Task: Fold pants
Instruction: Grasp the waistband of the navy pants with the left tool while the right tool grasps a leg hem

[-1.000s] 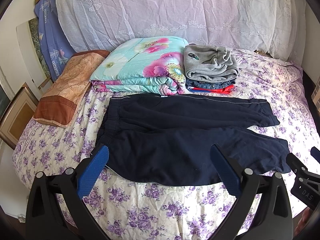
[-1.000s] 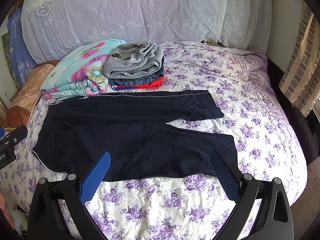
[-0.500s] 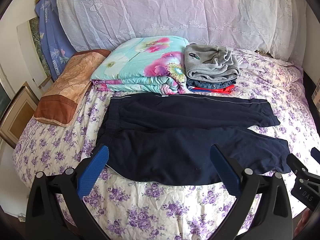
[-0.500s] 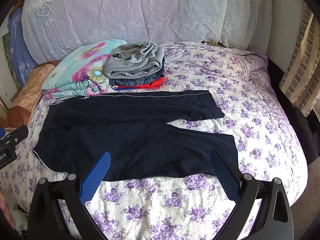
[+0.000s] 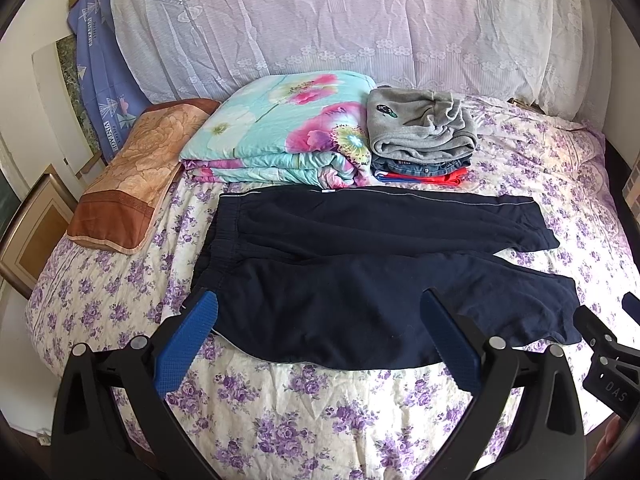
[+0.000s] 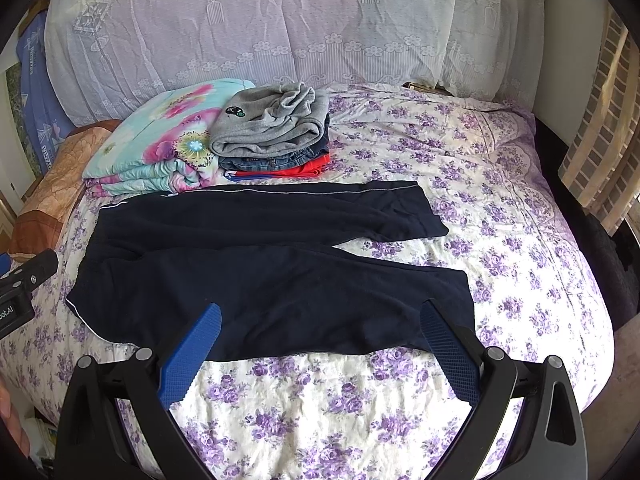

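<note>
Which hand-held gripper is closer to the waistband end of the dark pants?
Left. The left hand-held gripper hovers open near the pants' waistband; the right hand-held gripper hovers open toward the leg cuffs.

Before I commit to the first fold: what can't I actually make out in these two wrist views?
- Jeans and red garment: both views, mostly buried under the grey sweatshirt; only edges show.
- Badge on that sweatshirt: too small to read.
- Pants near hem: partly behind the left gripper fingers in the left view, the right gripper fingers in the right.
- Pants underside and pockets: face down, unseen.
- Bed foot edge: cut off by both frames.
</note>
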Tool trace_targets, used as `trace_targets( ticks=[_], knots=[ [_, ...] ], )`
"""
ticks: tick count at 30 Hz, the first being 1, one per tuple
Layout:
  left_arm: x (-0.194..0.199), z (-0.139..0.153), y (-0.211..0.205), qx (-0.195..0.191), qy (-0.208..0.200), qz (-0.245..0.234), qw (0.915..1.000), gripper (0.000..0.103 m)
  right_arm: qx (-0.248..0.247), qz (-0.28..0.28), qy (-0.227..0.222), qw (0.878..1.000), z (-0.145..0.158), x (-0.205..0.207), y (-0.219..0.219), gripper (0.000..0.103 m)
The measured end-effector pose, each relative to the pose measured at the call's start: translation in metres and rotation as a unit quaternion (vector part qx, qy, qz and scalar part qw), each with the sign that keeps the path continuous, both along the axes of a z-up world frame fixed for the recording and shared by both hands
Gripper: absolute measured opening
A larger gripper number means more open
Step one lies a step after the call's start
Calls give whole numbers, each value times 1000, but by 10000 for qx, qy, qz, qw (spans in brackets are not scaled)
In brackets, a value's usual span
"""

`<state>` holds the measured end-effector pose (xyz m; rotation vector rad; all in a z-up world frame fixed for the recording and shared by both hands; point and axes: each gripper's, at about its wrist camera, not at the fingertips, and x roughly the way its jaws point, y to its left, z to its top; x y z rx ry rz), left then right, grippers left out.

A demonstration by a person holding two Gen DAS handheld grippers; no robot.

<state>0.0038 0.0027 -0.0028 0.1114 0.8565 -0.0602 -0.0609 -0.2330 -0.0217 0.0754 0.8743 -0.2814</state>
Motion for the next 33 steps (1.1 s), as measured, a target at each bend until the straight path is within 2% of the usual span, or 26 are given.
trace_targets(
  ticks=[20,22,24,27,29,31,33],
  knots=[
    [0,-5,3,-5,40,10,10000,99,7,2,6,10000,0,2,2,100],
    [1,-18,5,-44,157,38,9999,99,69,-32,59,10000,-3,3,0,100],
    [7,-33,14,-77,450,217,9987,99,168,-81,158,9997,-9,6,-5,100],
    [19,-66,44,-318,1115,667,9910,99,303,-103,316,9990,-25,8,-18,100],
    [25,-95,76,-531,1560,1099,9802,99,385,-16,386,9985,-40,6,-26,100],
    [29,-115,105,-611,1779,1474,9710,99,397,53,506,9979,-59,2,-32,100],
    [34,-134,133,-881,2019,1777,9591,99,433,69,691,9966,-80,-3,-39,100]
  ],
)
